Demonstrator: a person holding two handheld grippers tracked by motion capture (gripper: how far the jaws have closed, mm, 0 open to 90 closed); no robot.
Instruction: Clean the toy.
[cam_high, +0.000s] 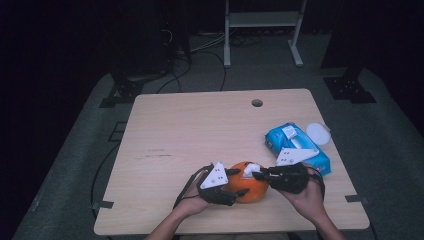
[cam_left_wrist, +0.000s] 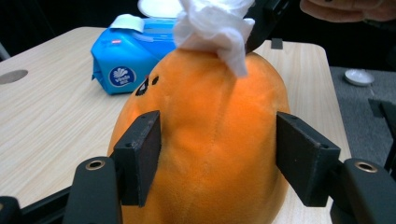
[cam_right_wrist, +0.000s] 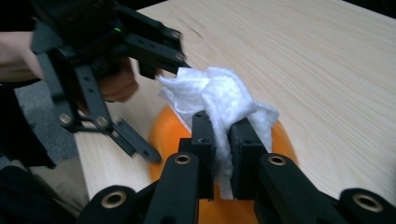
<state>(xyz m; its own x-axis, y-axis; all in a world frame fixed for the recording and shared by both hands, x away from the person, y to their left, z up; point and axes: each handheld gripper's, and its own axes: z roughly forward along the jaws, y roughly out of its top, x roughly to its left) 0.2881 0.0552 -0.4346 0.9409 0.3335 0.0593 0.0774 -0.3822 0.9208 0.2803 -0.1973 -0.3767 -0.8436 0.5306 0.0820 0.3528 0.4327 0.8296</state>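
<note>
An orange plush toy (cam_high: 252, 190) with a small black face mark lies near the table's front edge. My left gripper (cam_high: 239, 181) straddles it, and in the left gripper view both pads (cam_left_wrist: 140, 154) press into the toy's (cam_left_wrist: 215, 116) sides. A crumpled white wipe (cam_high: 251, 169) rests on top of the toy. My right gripper (cam_right_wrist: 223, 140) is shut on that wipe (cam_right_wrist: 219, 98), holding it against the orange surface (cam_right_wrist: 163, 133). In the left gripper view the wipe (cam_left_wrist: 212, 28) sits at the toy's top.
A blue pack of wet wipes (cam_high: 295, 145) lies just right of the toy, with a round white lid (cam_high: 318, 133) behind it. The wooden table (cam_high: 200, 130) has a cable hole (cam_high: 257, 103) near its far edge. A metal stand (cam_high: 262, 30) is on the floor beyond.
</note>
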